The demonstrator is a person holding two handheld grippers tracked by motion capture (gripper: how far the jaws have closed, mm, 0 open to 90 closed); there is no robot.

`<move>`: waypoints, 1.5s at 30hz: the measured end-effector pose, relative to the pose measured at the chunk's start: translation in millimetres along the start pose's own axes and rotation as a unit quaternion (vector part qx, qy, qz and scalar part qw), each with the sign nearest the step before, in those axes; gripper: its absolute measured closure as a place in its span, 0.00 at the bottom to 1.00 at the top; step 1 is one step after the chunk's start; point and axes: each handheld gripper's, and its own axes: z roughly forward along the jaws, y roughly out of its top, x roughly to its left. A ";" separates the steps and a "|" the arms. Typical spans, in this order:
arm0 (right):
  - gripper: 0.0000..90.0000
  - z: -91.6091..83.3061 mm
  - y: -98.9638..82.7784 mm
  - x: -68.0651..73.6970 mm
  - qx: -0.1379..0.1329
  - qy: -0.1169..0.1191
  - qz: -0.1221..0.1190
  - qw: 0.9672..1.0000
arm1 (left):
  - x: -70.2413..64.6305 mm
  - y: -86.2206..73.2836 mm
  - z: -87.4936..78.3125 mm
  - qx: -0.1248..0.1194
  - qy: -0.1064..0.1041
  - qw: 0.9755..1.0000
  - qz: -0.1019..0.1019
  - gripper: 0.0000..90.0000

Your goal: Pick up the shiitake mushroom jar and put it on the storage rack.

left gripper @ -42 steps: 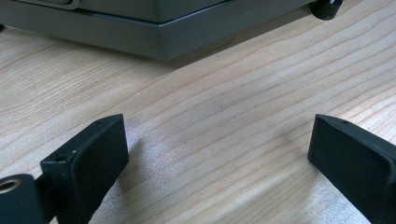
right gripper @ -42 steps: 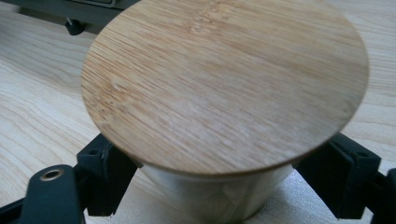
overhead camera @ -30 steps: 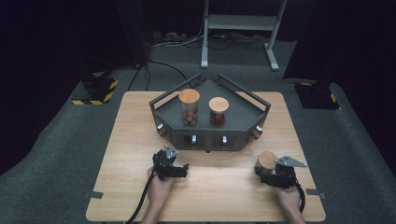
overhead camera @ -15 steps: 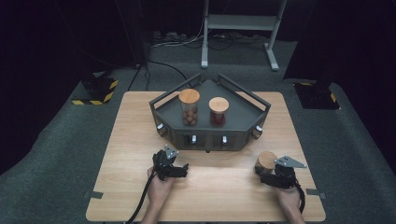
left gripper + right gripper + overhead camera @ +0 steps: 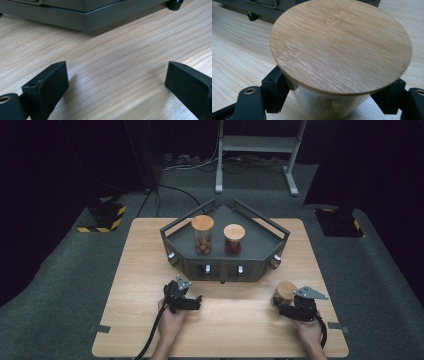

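Left gripper (image 5: 192, 302) rests low over the light wooden table (image 5: 140, 270), near the front edge, in front of the dark grey angular metal tray (image 5: 270, 232). Its jaws stand wide apart with nothing between them; in the left gripper view there is bare wood grain between the two black pads (image 5: 50, 85), and the tray's grey base runs across the top of that view. A black cable (image 5: 150, 340) trails from it back past the person's left hand (image 5: 170, 325).

On the tray, two glass jars with round bamboo lids stand upright side by side: the taller left jar (image 5: 202, 235) holds brown round pieces, the shorter right jar (image 5: 234, 240) holds dark red contents. Small silver fittings (image 5: 207, 269) sit along the tray's front wall. No readable writing, label or brand on the jars, tray or grippers.

Right gripper (image 5: 282, 302) is on the table's right side, in front of the tray's right corner and apart from it. Its jaws have just been closing and now clamp the third glass jar with the round bamboo lid (image 5: 339, 45) just below the lid, one black pad (image 5: 274, 87) on each side of the glass. The jar stands upright on the table. Its contents look pale, too blurred to tell. Grey three-cornered plate (image 5: 310, 293) tops this gripper; the person's right hand (image 5: 310, 332) holds it from behind.
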 end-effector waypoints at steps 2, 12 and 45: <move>0.28 -0.5 0.8 0.1 -0.002 0.001 -0.001 1.000 | 0.2 0.0 -0.1 0.001 0.000 1.000 0.001 0.05; 0.28 -3.9 6.6 0.7 -0.007 0.005 -0.003 1.000 | 0.2 0.0 -0.1 0.001 0.000 1.000 0.002 0.05; 0.28 -17.3 36.6 3.8 -0.014 0.015 -0.008 1.000 | 0.2 0.0 -0.1 0.001 0.000 1.000 0.002 0.05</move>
